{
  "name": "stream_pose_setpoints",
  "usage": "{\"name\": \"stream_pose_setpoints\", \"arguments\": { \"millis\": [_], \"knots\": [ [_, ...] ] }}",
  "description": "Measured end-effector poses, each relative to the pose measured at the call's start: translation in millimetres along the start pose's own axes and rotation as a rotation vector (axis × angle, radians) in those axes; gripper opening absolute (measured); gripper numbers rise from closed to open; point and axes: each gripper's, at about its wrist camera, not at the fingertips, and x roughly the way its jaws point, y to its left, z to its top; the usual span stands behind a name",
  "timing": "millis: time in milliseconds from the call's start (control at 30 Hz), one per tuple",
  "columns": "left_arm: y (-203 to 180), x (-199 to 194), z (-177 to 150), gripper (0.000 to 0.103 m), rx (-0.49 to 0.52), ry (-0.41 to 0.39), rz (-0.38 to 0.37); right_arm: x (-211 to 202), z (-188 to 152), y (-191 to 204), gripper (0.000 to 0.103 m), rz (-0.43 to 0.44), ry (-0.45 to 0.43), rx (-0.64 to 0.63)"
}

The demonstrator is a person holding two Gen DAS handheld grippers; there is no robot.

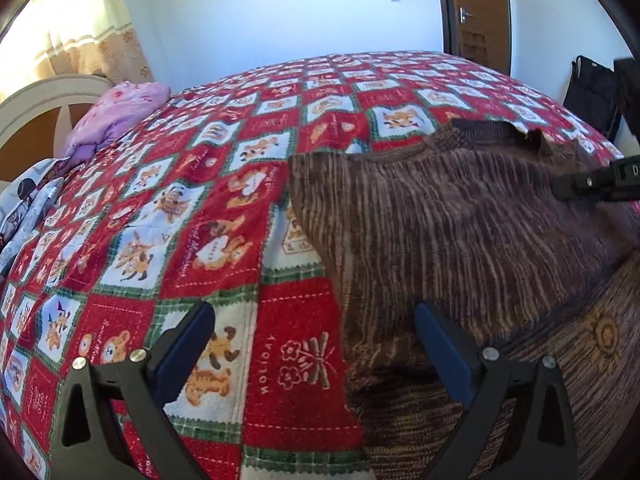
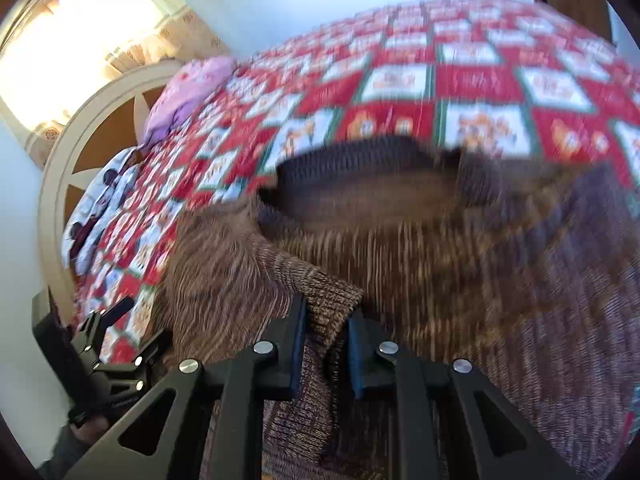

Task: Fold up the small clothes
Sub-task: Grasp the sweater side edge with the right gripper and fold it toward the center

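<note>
left tool (image 1: 316, 364) spread wide and empty, straddling the brown knit sweater's (image 1: 460, 216) left edge on the bed quilt (image 1: 160, 220). garment to its right, collar far. right tool (image 2: 327, 344) nearly shut, pinching a ribbed fold: nearer for the next fold.

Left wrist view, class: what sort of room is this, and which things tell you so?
Most likely a bedroom. A bed spread with a red patchwork blanket fills the view, a curved white headboard with a pink pillow stands at one end, and a curtained window lights it.
</note>
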Motion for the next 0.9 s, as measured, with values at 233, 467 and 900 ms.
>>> {"name": "stream_pose_setpoints", "arguments": {
  "millis": [233,467,900],
  "knots": [
    [0,-1,-2,0.103,-0.009,0.000,-0.006,-49,-19,57,0.010,-0.194,-0.262,-0.327],
    [0,-1,-2,0.103,-0.013,0.001,-0.009,-35,-12,5,0.022,-0.261,-0.174,-0.125],
    [-2,-3,-4,0.103,-0.004,-0.008,0.009,-1,-72,50,0.066,-0.170,0.028,-0.304]
  ]
}}
